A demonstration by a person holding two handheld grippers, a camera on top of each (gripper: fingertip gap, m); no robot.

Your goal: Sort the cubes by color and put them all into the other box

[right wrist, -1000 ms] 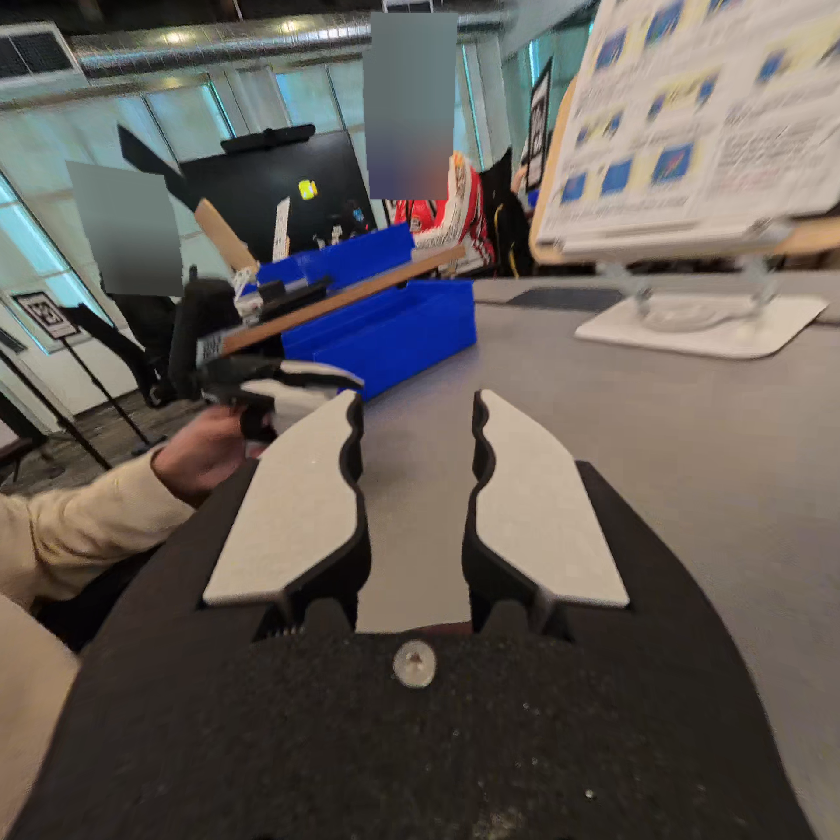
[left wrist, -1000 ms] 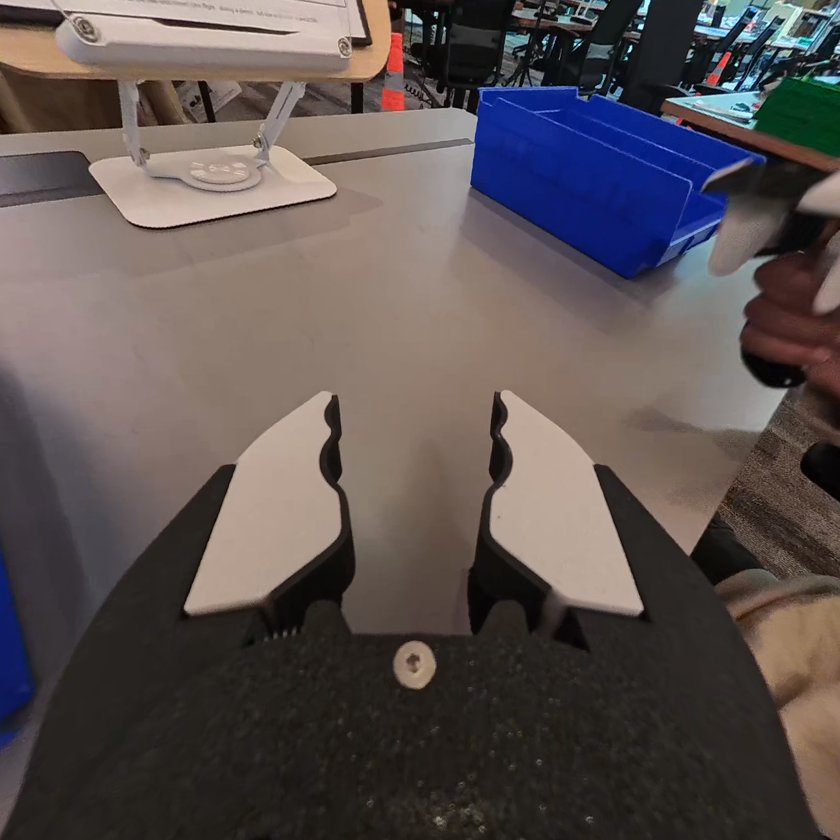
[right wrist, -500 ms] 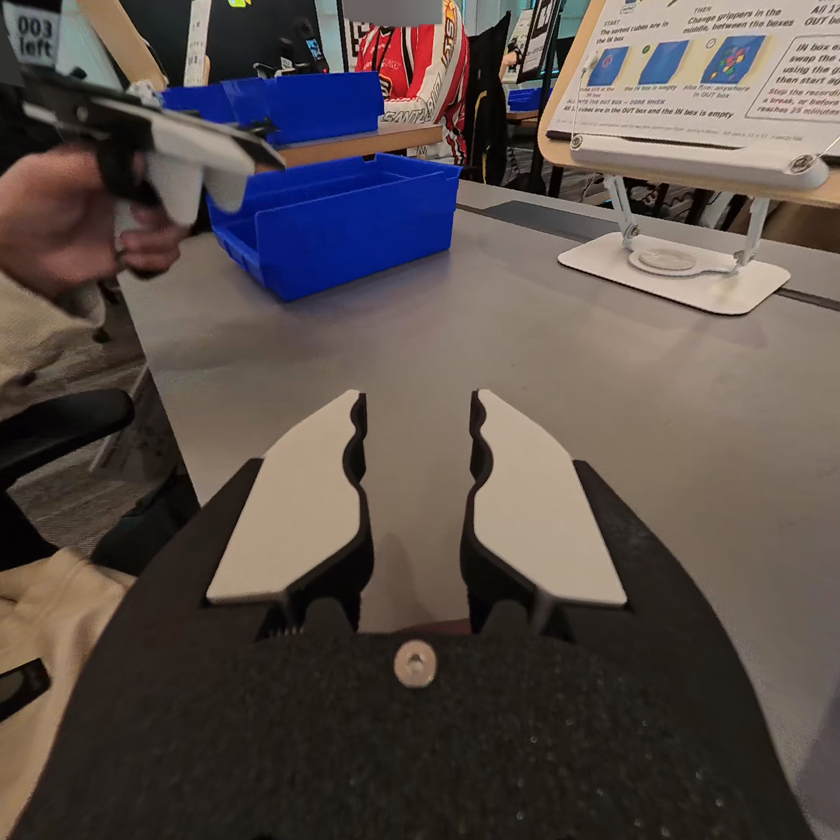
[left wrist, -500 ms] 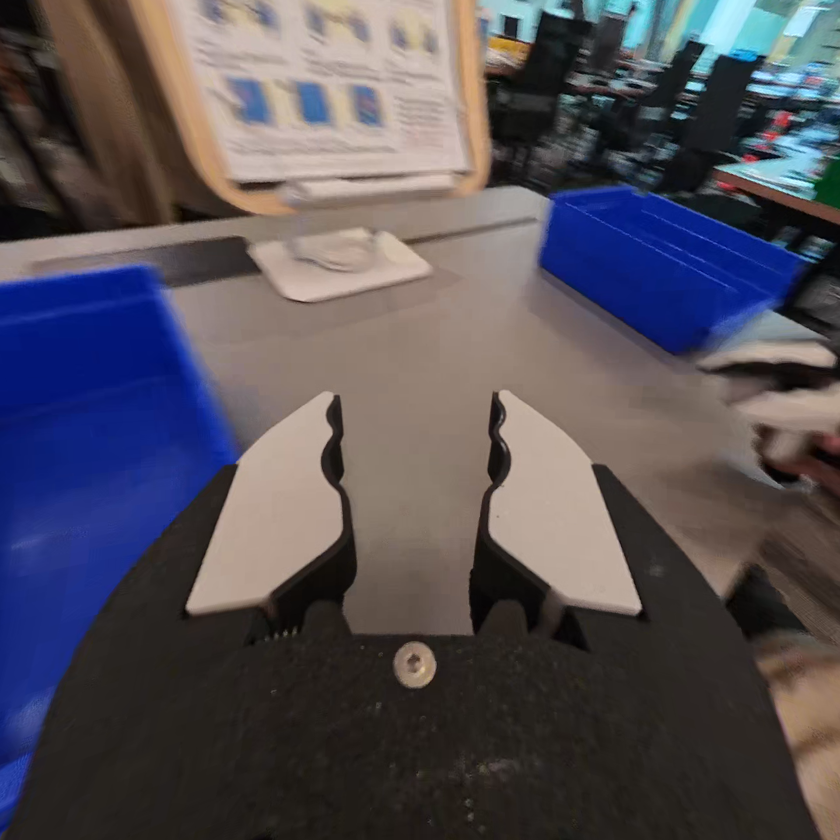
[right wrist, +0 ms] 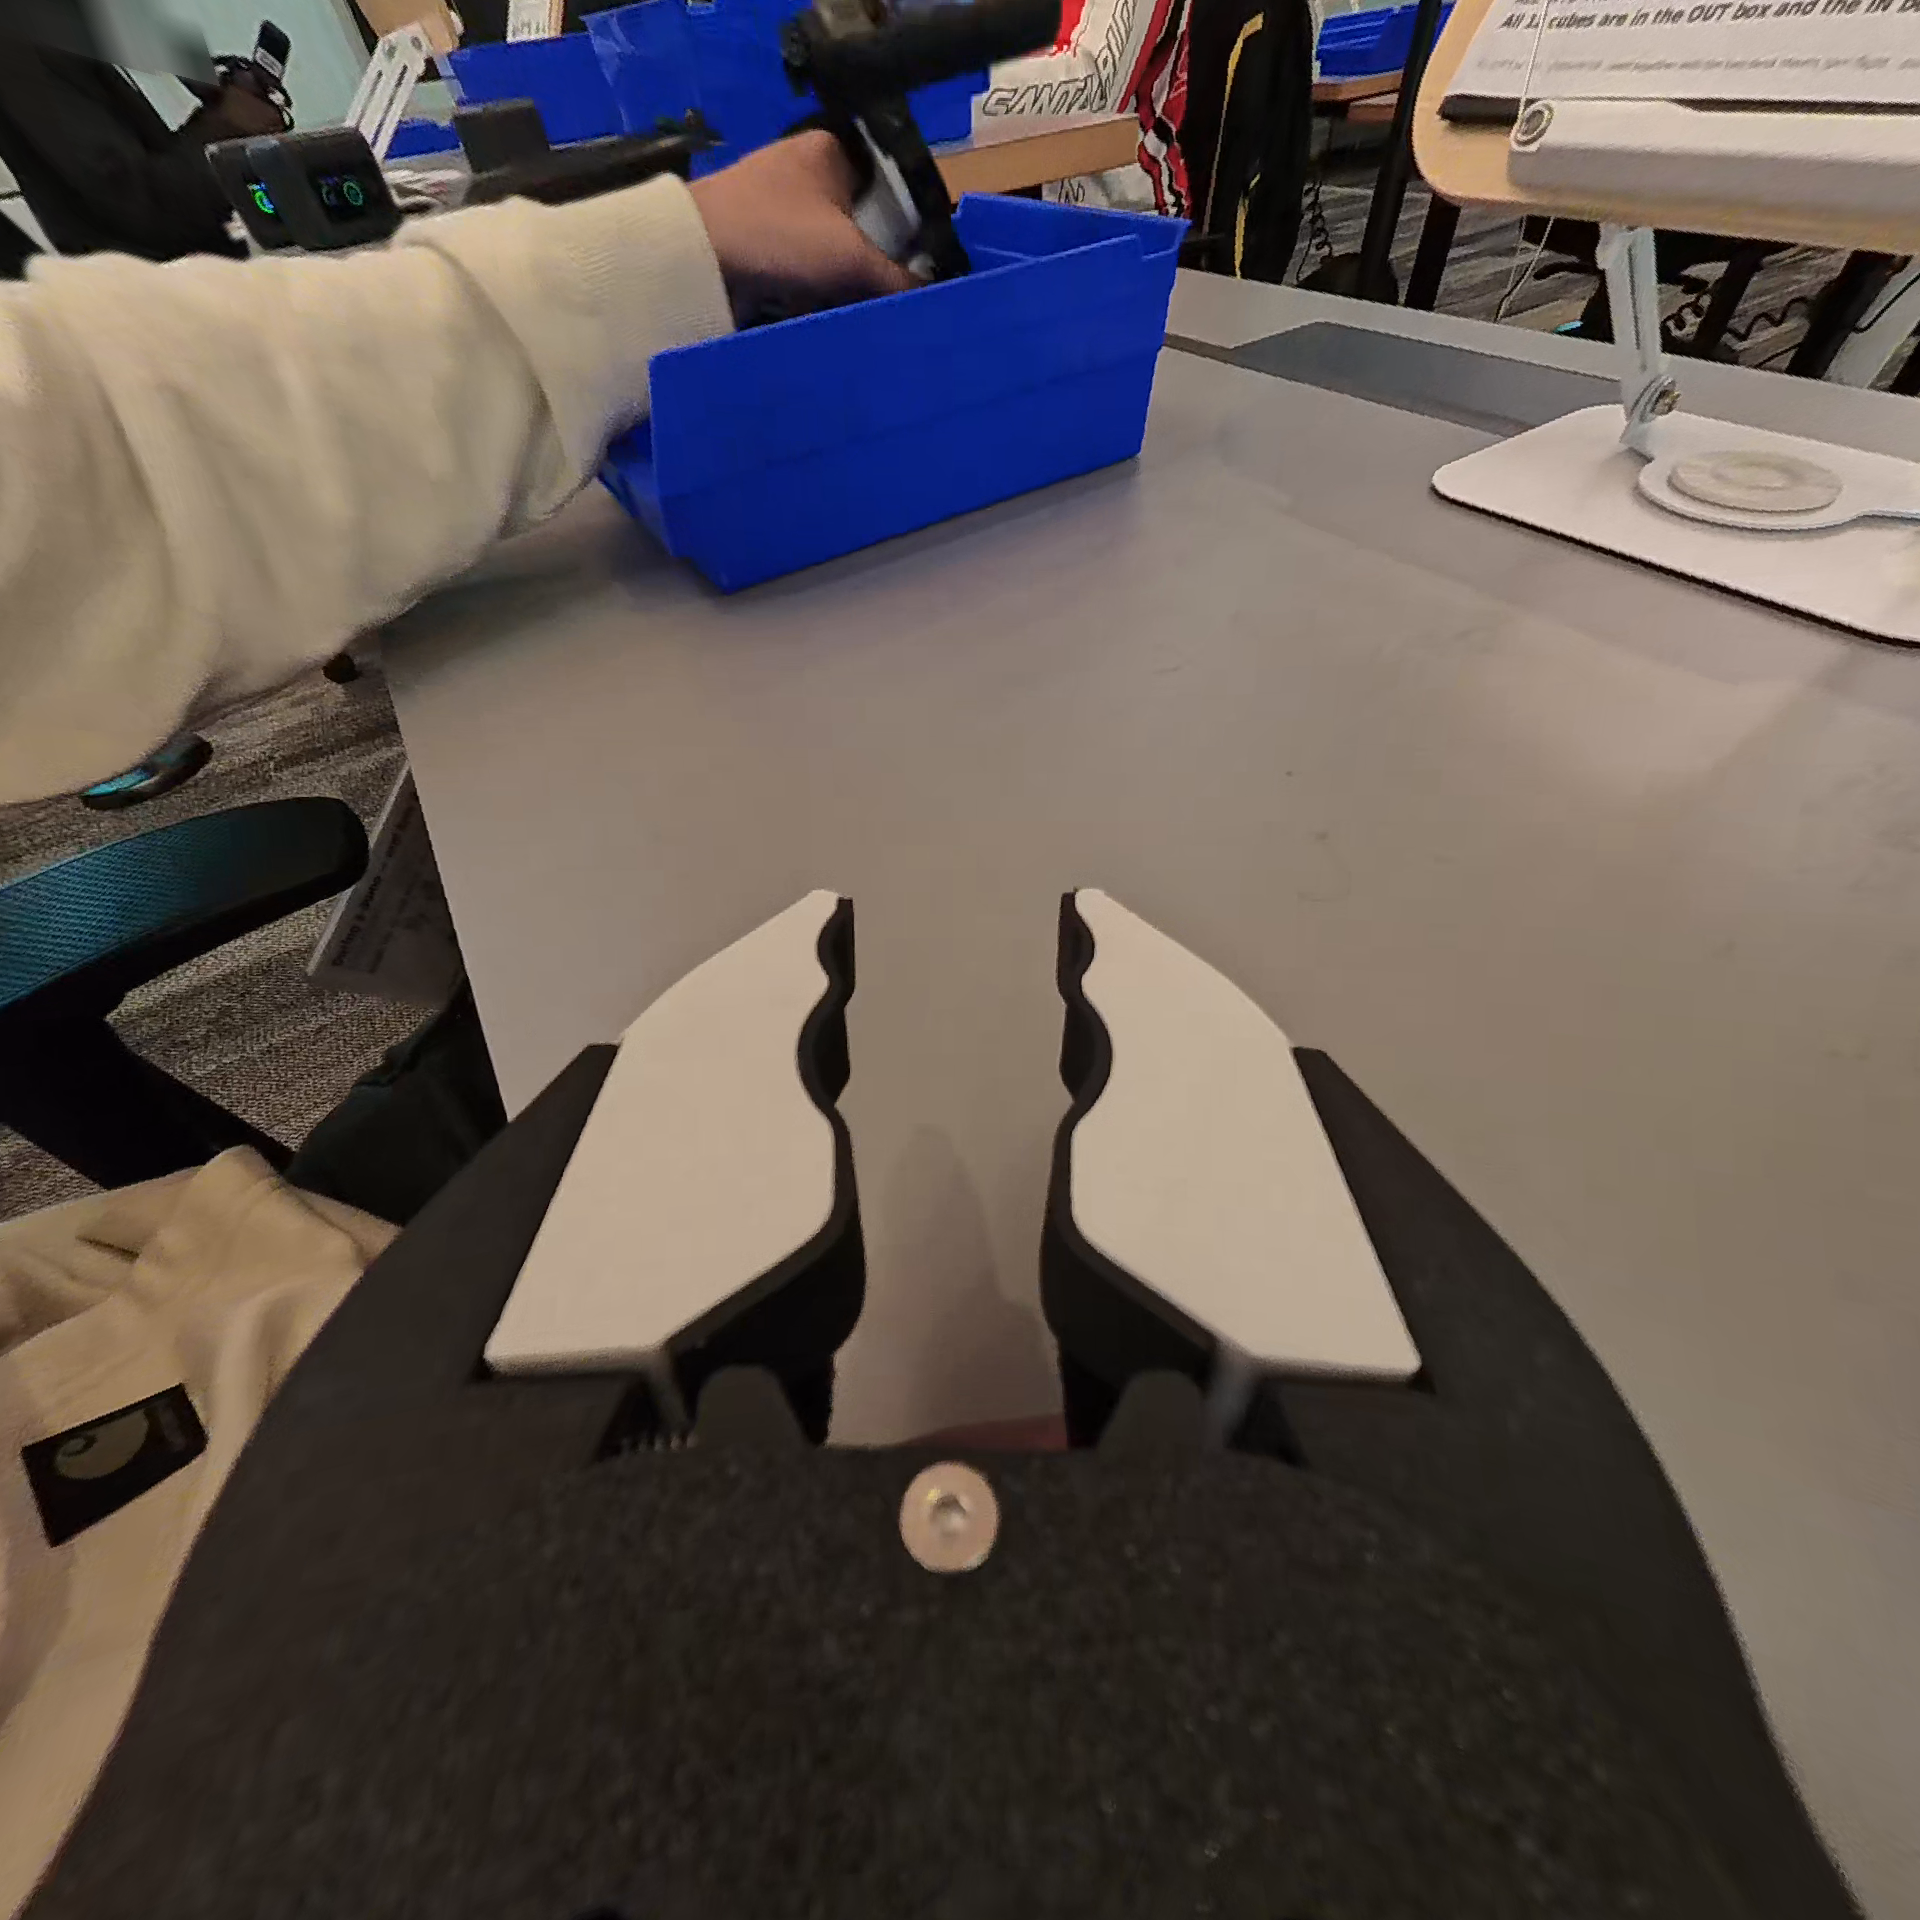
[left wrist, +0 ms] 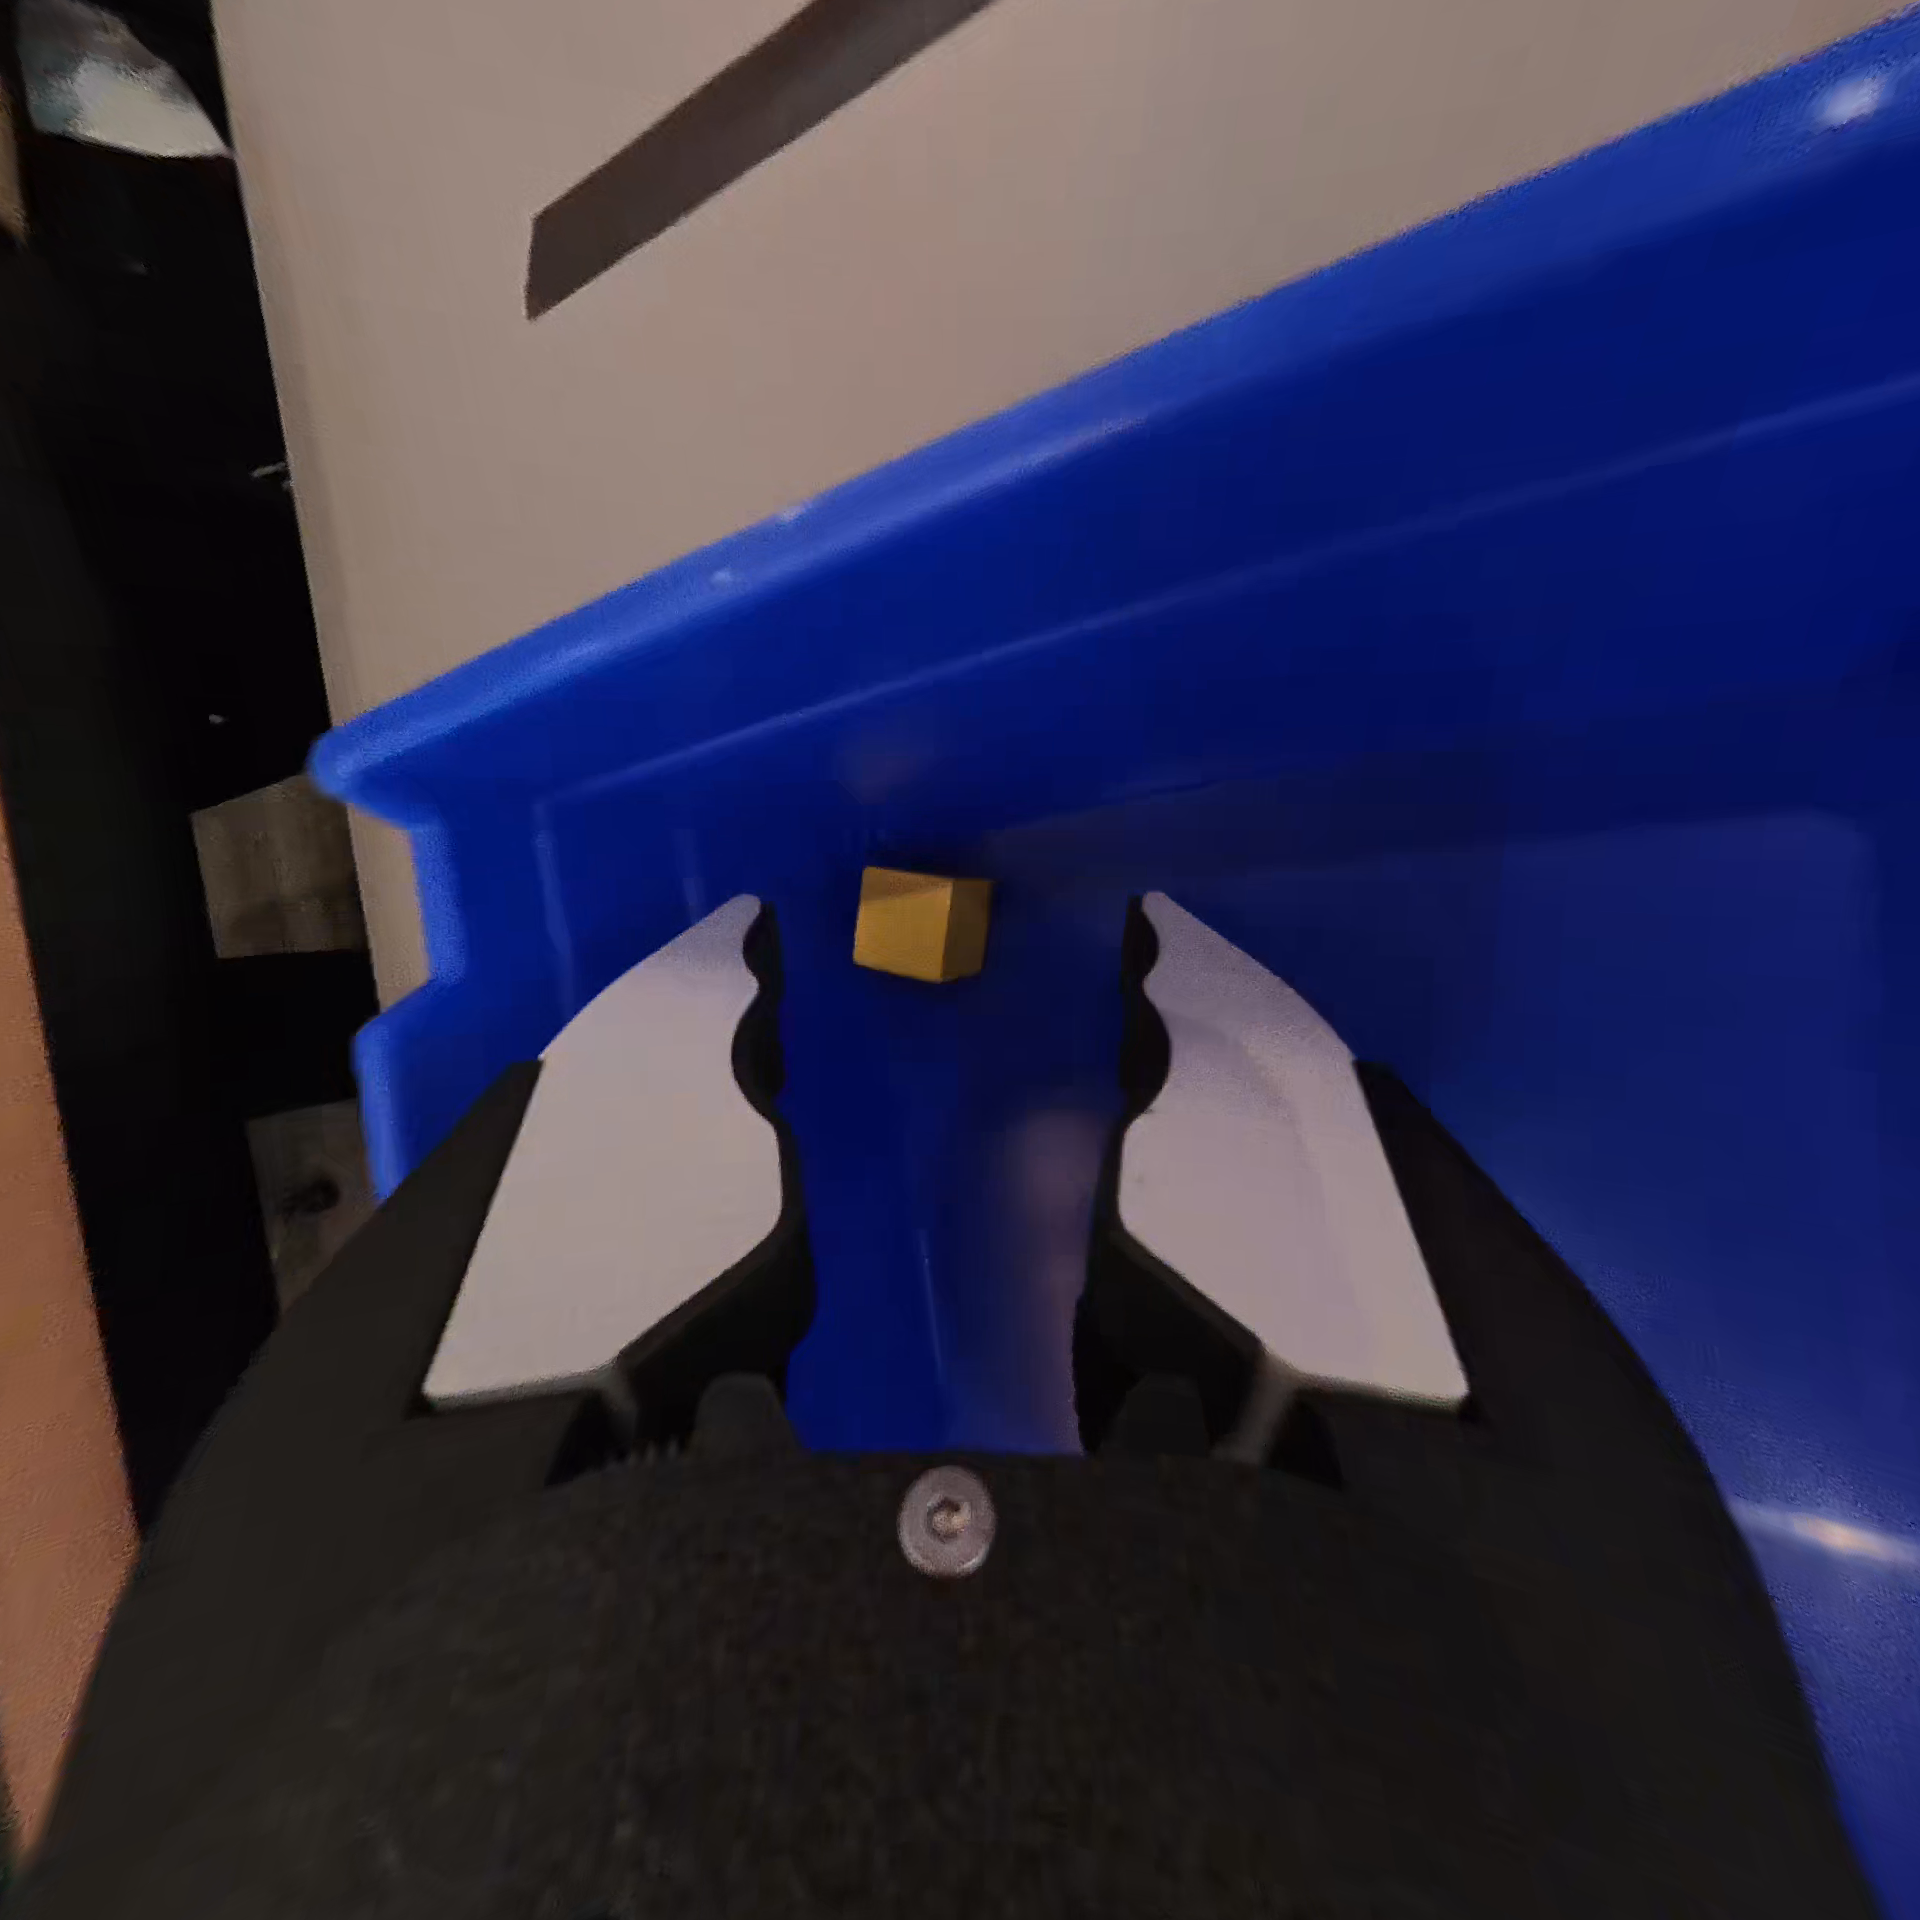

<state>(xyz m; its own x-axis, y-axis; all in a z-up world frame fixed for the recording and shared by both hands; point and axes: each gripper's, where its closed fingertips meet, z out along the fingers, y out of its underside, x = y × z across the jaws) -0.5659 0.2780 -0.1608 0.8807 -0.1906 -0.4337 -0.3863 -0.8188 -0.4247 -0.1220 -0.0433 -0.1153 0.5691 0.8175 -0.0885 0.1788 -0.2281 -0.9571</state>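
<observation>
In the left wrist view my left gripper (left wrist: 948,914) is open and empty inside a blue box (left wrist: 1351,644). A small yellow cube (left wrist: 920,938) lies on the box floor near a corner, just beyond and between my fingertips, not touching them. In the right wrist view my right gripper (right wrist: 954,909) is open and empty, low over the grey table (right wrist: 1351,831). The same blue box (right wrist: 894,416) stands at the far left of that table, with the left gripper (right wrist: 904,177) reaching down into it, held by a hand in a cream sleeve (right wrist: 312,395).
A white stand (right wrist: 1704,499) carrying an instruction sheet sits at the table's far right. A dark chair arm (right wrist: 156,894) is off the table's left edge. More blue bins (right wrist: 623,73) stand on tables behind.
My left gripper has swung left and dipped down into the blue box, so the yellow cube now shows between its fingertips. My right gripper has tilted down slightly over the table and stays open.
</observation>
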